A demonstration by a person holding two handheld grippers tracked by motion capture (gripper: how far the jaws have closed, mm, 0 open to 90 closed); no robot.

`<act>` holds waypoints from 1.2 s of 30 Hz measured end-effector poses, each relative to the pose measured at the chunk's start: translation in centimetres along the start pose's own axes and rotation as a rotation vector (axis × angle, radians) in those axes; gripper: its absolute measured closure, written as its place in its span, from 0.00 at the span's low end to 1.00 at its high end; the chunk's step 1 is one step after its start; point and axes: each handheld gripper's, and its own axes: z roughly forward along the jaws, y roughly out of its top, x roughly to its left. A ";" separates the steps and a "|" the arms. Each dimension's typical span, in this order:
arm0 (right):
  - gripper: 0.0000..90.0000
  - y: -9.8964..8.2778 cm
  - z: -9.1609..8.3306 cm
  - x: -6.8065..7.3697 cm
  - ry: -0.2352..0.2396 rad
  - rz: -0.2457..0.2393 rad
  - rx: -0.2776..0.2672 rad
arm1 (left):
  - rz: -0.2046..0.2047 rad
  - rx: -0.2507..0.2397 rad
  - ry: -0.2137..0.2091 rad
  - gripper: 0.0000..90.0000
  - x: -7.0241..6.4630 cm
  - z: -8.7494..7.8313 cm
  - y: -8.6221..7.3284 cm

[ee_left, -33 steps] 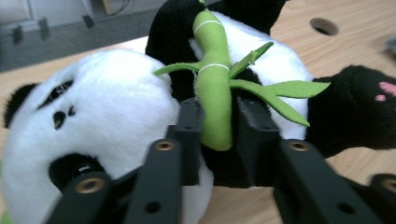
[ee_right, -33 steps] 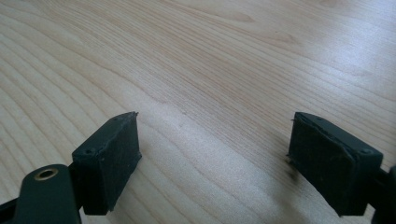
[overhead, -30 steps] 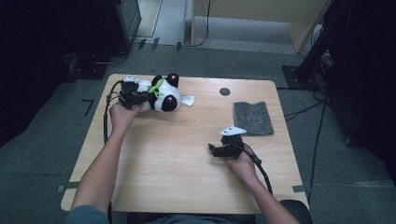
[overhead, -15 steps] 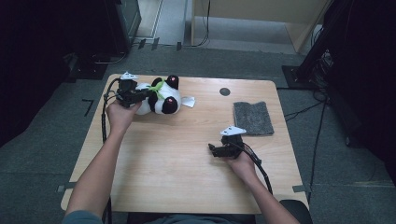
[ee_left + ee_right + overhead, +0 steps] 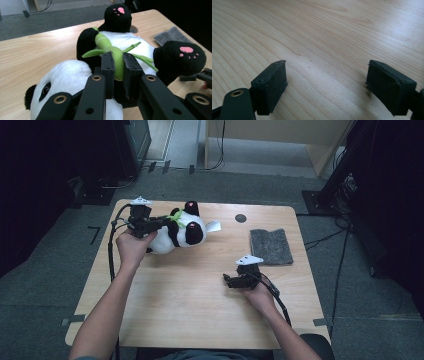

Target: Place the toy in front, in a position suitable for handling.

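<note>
Left gripper view showed the left gripper (image 5: 117, 65) pinching the green bamboo sprig (image 5: 117, 58) sewn to the one plush panda (image 5: 177, 231), a thin handle that let the toy be hauled about. The panda lay toward ten o'clock on the table (image 5: 190, 310). The right gripper (image 5: 229, 281), near four o'clock, rested with jaws apart and empty. One grey felt pad (image 5: 271, 246) lay at two o'clock.

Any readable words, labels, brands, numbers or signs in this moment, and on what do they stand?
None readable.
Panda: white tag at its side shows no legible print at this size.
Its soles carry pink paw prints, not writing.
Table, grey pad and both grippers bear no text.
</note>
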 end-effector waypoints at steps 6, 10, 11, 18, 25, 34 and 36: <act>0.25 0.1 -0.2 -0.1 -0.008 0.014 0.011 | 0.009 0.008 -0.029 0.90 -2.2 0.0 -0.3; 0.29 0.3 -0.4 -0.3 -0.005 0.017 0.028 | 0.003 0.019 -0.037 0.90 -2.9 0.2 -1.1; 0.29 0.3 -0.4 -0.3 -0.005 0.017 0.028 | -0.002 0.020 -0.046 0.90 -3.2 0.3 -1.5; 0.32 0.7 -0.6 -0.6 0.007 0.015 0.025 | 0.003 0.020 -0.084 0.90 -5.2 0.3 -2.9; 0.32 0.7 -0.9 -1.1 0.003 0.024 0.015 | 0.017 0.030 -0.101 0.89 -6.7 1.4 -4.3; 0.32 0.8 -1.5 -1.8 0.002 0.056 -0.003 | 0.070 -0.008 -0.094 0.70 -6.9 1.5 -4.8; 0.31 0.8 -1.5 -1.9 -0.003 0.062 -0.007 | 0.070 -0.006 -0.097 0.60 -6.9 1.5 -4.9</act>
